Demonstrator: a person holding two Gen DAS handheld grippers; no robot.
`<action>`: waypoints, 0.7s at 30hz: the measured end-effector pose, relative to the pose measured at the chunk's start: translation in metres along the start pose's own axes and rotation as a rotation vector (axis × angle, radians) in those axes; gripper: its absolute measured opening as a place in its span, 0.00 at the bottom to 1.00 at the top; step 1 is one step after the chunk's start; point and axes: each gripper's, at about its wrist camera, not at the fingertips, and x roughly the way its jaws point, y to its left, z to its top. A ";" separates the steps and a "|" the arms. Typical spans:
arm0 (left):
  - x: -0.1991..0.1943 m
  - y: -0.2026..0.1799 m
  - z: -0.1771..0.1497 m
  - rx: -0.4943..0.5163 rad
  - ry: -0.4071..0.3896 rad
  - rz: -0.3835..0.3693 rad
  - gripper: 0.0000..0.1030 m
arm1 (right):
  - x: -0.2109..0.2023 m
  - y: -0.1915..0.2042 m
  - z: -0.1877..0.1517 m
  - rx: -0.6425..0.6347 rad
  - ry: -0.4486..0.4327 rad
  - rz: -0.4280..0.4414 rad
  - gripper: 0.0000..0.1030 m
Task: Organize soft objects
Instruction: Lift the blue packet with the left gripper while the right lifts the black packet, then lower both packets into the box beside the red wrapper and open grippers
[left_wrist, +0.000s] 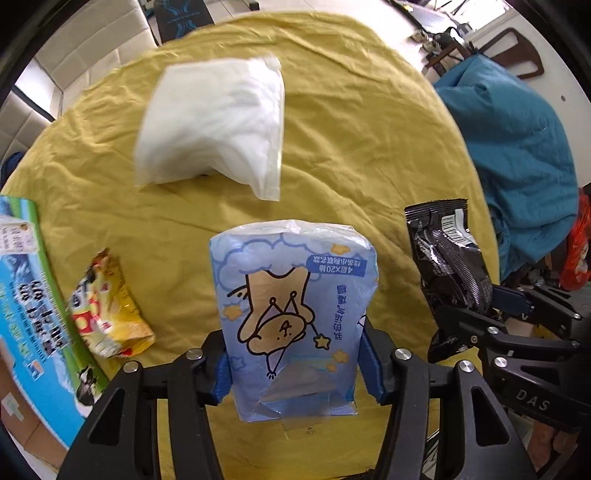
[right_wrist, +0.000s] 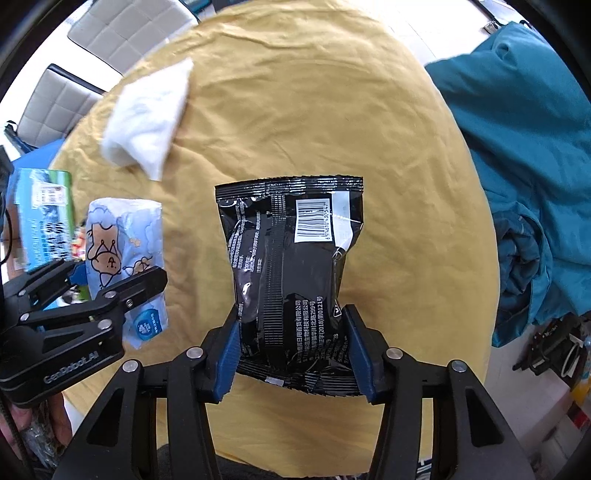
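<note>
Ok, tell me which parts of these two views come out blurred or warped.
Left wrist view: the white packet is smeared with blur, the blue tissue pack sharp. Right wrist view: the black packet is crisp. Both views bend the yellow cloth round at the edges.

Bright, even daylight fills both views, strongest toward twelve o'clock where the floor beyond the yellow cloth (left_wrist: 332, 110) washes out to near white, and shadows on the cloth are soft and faint. The white tissue pack (left_wrist: 214, 122) is smeared by motion blur in both views, and the black foil packet (right_wrist: 291, 273) throws small glints. Fisheye bending curves every edge, with a dark vignette ringing each frame.
</note>
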 end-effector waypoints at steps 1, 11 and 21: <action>-0.008 0.003 -0.003 -0.007 -0.015 -0.003 0.51 | -0.003 0.003 0.000 -0.002 -0.006 0.006 0.53; -0.104 0.062 -0.047 -0.121 -0.189 -0.034 0.51 | -0.070 0.090 -0.015 -0.110 -0.110 0.107 0.52; -0.191 0.190 -0.097 -0.291 -0.322 -0.013 0.51 | -0.107 0.243 -0.029 -0.273 -0.158 0.185 0.52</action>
